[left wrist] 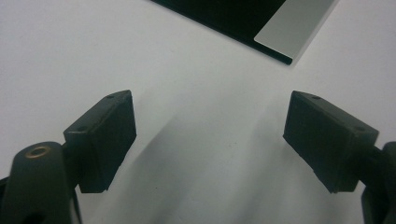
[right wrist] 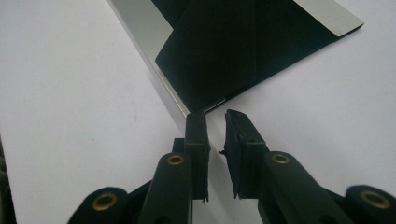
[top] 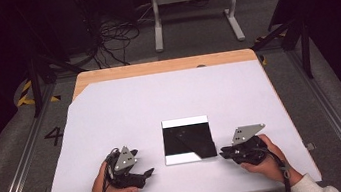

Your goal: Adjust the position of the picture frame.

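1. A square sheet of paper point(top: 187, 139), black on one face and white on the other, lies flat on the white tabletop point(top: 124, 107) between the two grippers; one corner has been folded over, so a black flap crosses it and white strips show along the far edge and the near edge

2. It looks thin, light and limp: it should crease easily, slide on the smooth cover with little push, and tear or crumple if pinched hard. I judge it too floppy to lift by one point without sagging

3. The best place to take hold seems to be a free corner or the raised edge of the folded flap, where a jaw can slip under; the flat middle offers nothing to grip

4. The left gripper point(top: 145, 173) rests on the tabletop just left of the sheet, apart from it. In the left gripper view its jaws stand spread wide with bare tabletop between them, holding nothing; the sheet's corner point(left wrist: 285, 32) lies ahead

5. The right gripper point(top: 223, 153) sits just beside the sheet's near right corner. In the right gripper view its jaws are nearly together, a narrow gap left, and empty; their tips sit right at the paper's corner point(right wrist: 205, 106), though whether they touch it I cannot tell
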